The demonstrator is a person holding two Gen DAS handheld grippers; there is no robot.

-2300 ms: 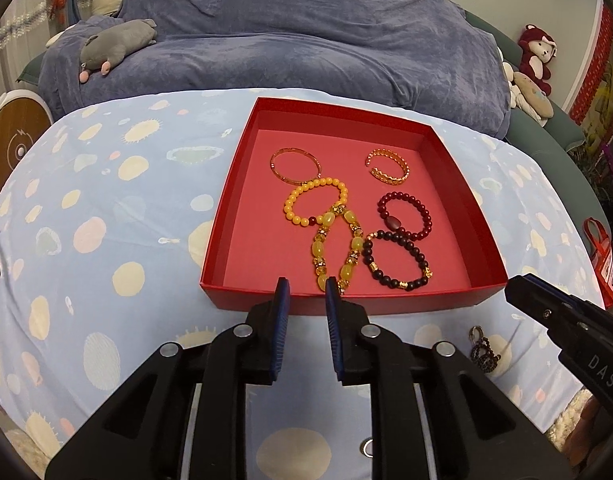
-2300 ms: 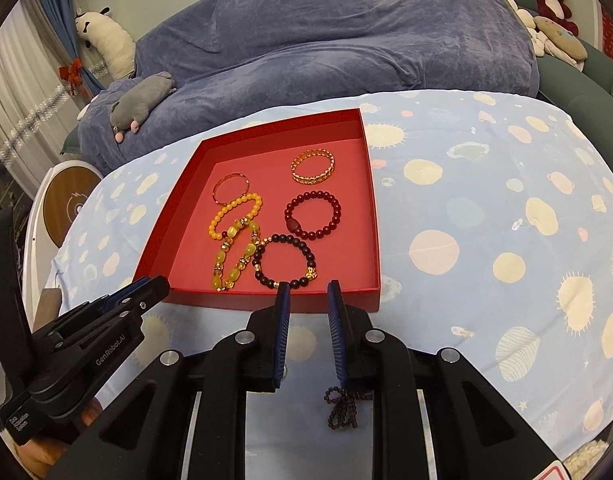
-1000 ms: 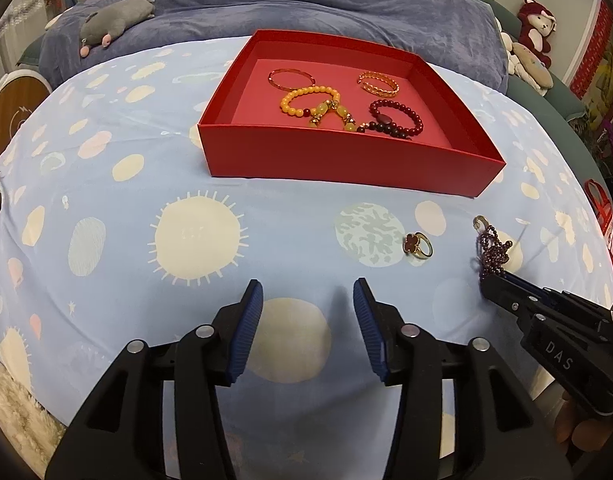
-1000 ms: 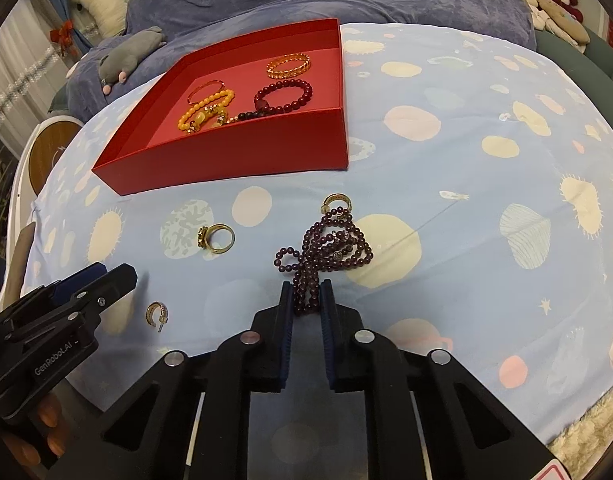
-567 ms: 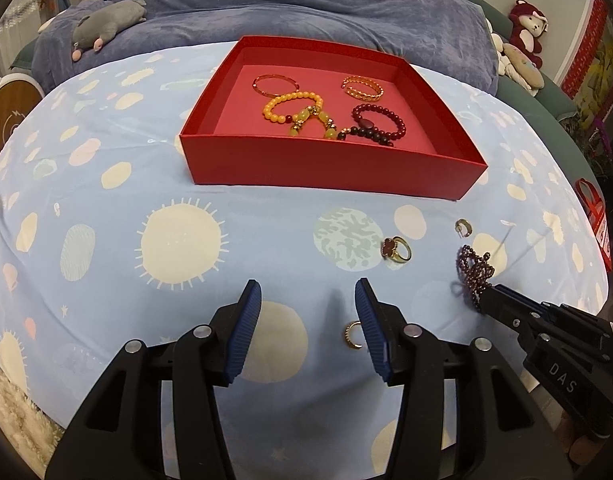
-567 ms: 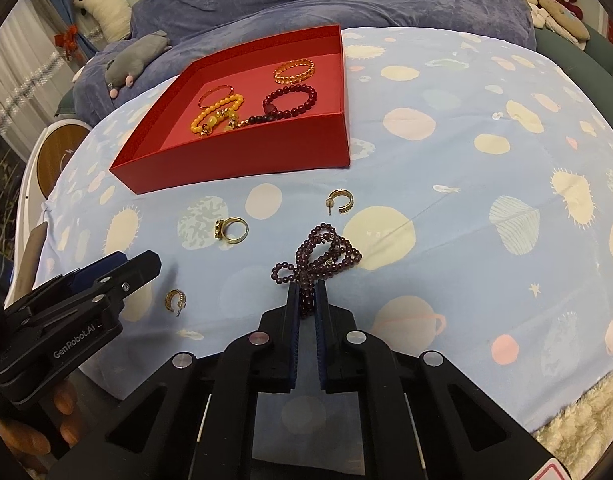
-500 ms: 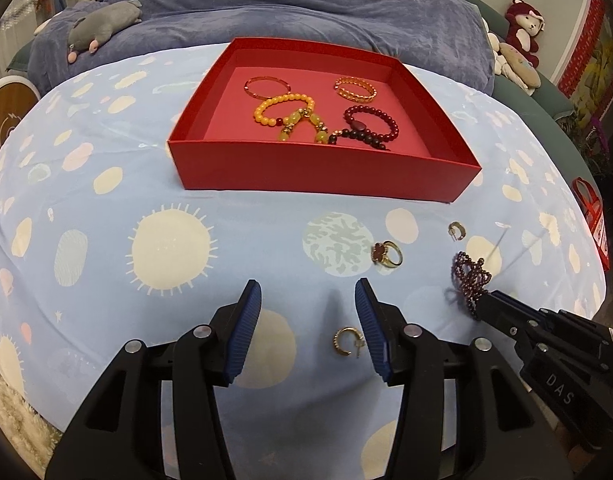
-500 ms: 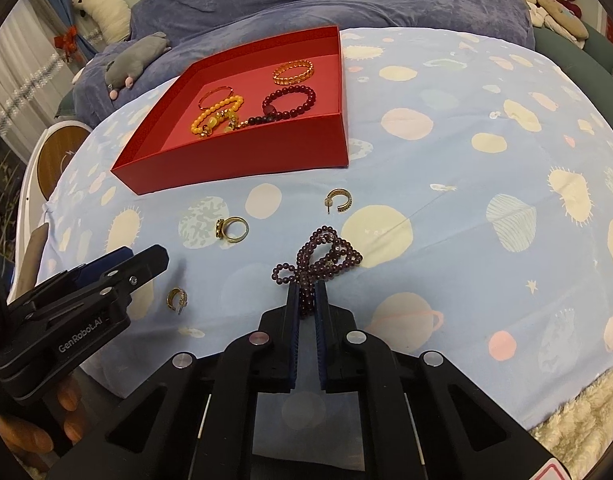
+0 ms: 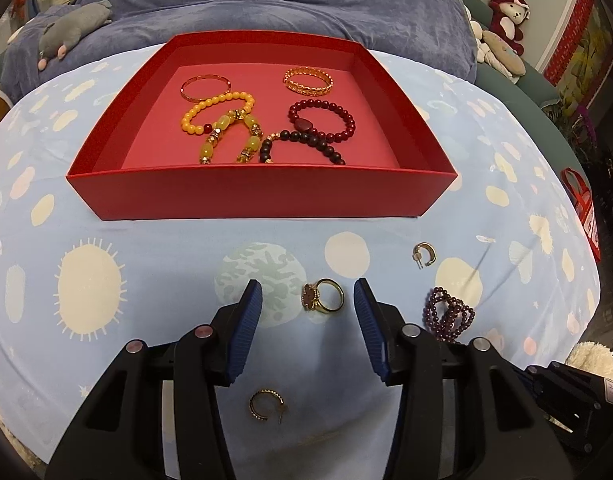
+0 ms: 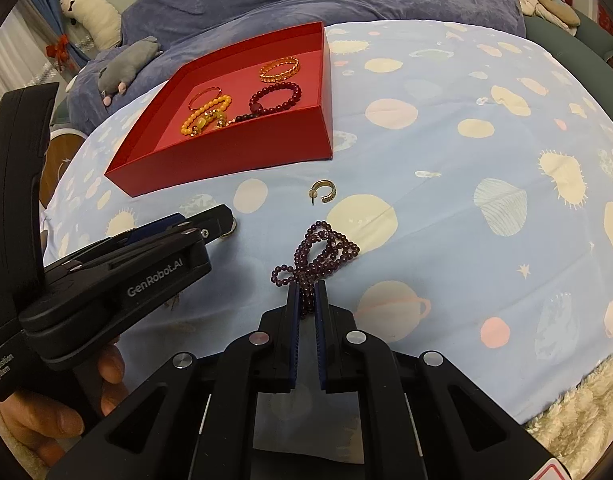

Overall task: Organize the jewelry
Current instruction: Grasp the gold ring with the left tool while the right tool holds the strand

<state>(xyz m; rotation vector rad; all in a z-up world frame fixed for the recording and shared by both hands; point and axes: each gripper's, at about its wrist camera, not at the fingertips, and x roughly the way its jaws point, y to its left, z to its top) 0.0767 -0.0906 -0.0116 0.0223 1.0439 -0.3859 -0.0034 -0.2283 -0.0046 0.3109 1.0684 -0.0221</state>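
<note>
A red tray on the blue patterned cloth holds several bracelets. My left gripper is open, its jaws either side of a gold ring with a red stone. A gold hoop earring lies under it and another lies to the right. My right gripper is shut on a dark purple bead strand that rests on the cloth. The left gripper also shows in the right wrist view, hiding the ring.
A blue-covered sofa with a grey plush toy lies behind the table. Stuffed toys sit at the back right. A fluffy white rug lies past the table's right edge.
My left gripper has moved forward and right, so the ring now lies between its open jaws. My right gripper stays shut on the purple bead strand and has barely moved.
</note>
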